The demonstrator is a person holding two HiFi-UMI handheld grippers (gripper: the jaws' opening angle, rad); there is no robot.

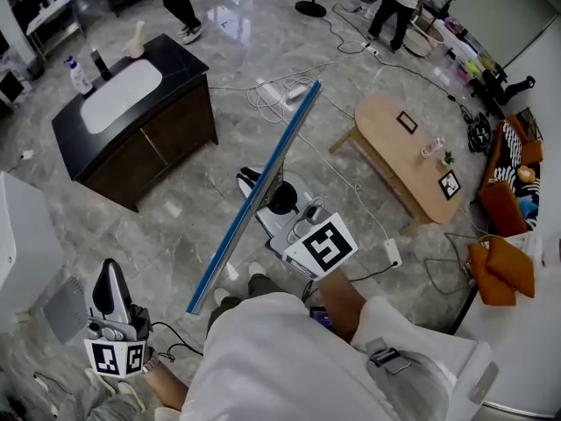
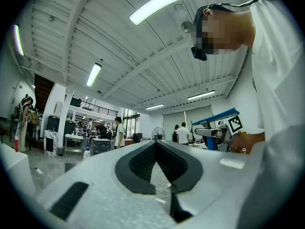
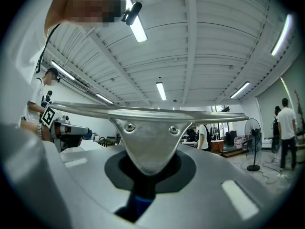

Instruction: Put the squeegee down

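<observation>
The squeegee (image 1: 294,130) is a long blue-edged blade that slants from the person's lap up toward the far floor. My right gripper (image 1: 261,191) is shut on it near its middle, held up over the floor in front of the person. In the right gripper view the squeegee's metal head (image 3: 148,132) with two screws stands just past the jaws, and its dark handle is clamped between them. My left gripper (image 1: 112,292) hangs low at the person's left, shut, with nothing in it. From the left gripper (image 2: 156,149) view, the blue blade (image 2: 217,117) shows to the right.
A black cabinet with a white sink top (image 1: 131,103) stands at the far left. An oval wooden table (image 1: 408,156) is at the right, with cables (image 1: 280,90) on the marble floor between them. Orange cushions (image 1: 500,270) lie at the right edge. People stand at the far end.
</observation>
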